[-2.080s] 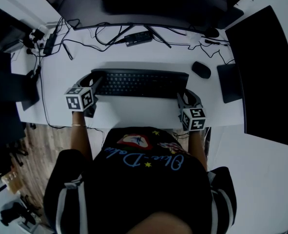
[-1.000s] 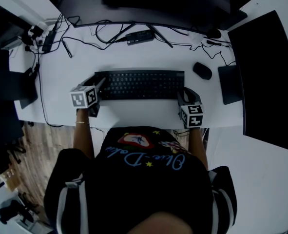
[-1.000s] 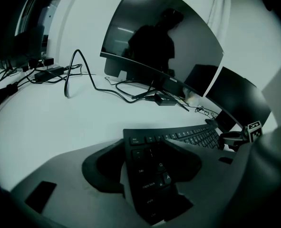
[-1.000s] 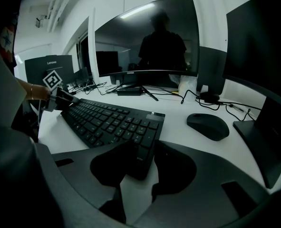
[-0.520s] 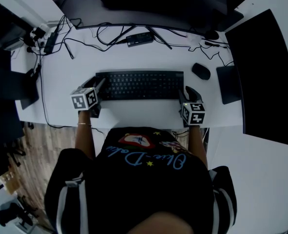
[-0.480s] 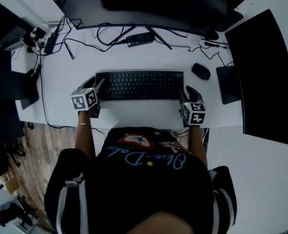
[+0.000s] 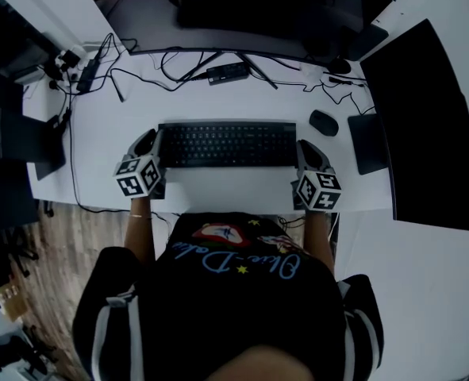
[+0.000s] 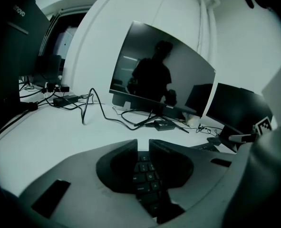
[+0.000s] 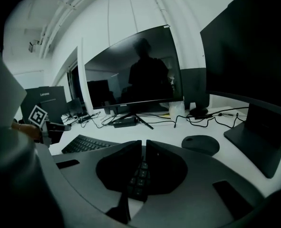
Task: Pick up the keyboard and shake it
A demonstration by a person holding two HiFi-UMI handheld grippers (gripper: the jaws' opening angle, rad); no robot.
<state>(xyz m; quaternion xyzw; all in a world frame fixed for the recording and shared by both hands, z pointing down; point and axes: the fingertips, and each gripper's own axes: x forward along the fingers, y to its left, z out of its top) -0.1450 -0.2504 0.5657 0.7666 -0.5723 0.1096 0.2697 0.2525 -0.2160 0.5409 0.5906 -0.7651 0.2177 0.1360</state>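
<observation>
The keyboard sits across the middle of the counter, right in front of the person. The left gripper has one end and the right gripper has the other. Both sets of jaws have just been closing and are now nearly together, each pinching a thin end of the keyboard. To do this well, both hands should probably go up together, keep the keyboard flat, hold tight, and shake in small moves so it cannot slip. There is one keyboard, one mouse, two grippers, and at least two big screens.
</observation>
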